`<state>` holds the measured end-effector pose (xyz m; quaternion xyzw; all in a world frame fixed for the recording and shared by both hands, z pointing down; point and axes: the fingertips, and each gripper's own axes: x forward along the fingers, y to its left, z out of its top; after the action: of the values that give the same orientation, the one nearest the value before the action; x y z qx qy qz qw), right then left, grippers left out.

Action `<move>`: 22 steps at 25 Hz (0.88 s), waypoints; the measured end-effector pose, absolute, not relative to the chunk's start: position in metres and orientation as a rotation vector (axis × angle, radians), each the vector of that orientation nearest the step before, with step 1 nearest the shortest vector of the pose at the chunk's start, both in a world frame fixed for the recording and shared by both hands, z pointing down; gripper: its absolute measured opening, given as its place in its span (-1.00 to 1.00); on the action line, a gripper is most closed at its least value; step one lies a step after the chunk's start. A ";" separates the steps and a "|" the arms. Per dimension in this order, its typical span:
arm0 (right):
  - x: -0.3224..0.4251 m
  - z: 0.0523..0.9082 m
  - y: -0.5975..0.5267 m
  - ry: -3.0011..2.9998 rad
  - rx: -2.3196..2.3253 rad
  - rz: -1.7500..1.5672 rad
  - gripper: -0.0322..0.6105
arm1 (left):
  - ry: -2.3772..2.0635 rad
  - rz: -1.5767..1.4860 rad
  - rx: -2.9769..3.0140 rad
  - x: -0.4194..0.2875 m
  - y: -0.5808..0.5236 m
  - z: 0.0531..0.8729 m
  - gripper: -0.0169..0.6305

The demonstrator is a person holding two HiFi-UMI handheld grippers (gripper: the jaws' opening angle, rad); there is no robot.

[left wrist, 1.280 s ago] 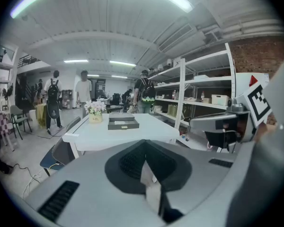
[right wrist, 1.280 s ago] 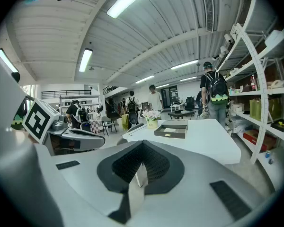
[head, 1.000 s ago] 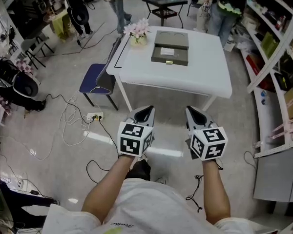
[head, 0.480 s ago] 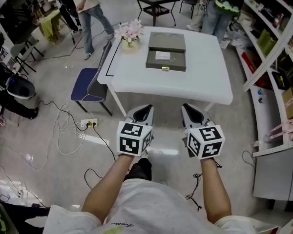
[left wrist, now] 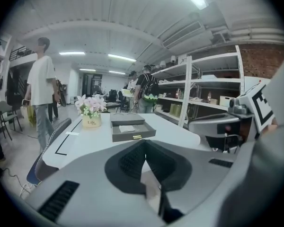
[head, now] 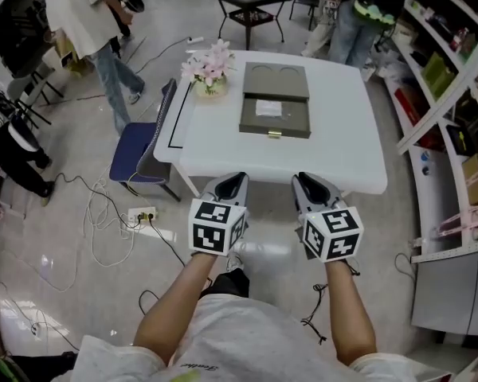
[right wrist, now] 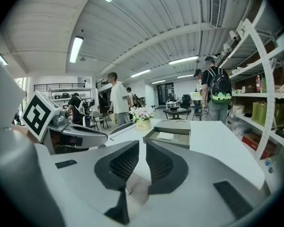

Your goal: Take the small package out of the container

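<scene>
Small package lies in container, well apart; left gripper clenched, empty; right gripper just been opening, empty; such narrow jaws might bump it.

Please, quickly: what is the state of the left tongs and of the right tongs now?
Left tongs: closed, holding nothing.
Right tongs: slightly open, have just been opening, nothing between them.

The flower pot reads "Life" (smaller print below illegible).
</scene>
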<state>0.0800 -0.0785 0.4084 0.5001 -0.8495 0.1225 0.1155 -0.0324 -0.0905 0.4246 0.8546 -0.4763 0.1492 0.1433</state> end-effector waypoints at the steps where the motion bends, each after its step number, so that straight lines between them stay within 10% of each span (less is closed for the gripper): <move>1: 0.079 0.408 -0.086 -2.484 1.468 0.361 -0.73 | -1.370 0.430 2.466 -0.034 -0.098 0.424 -0.93; 22: 0.057 0.407 -0.197 -2.353 1.520 0.367 -0.51 | -1.235 0.404 2.512 -0.068 -0.209 0.428 -0.93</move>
<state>0.0571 -0.1969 0.4071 0.5312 -0.8225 0.1284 0.1577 -0.0677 -0.2087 0.4275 0.8774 -0.4312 0.1412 0.1560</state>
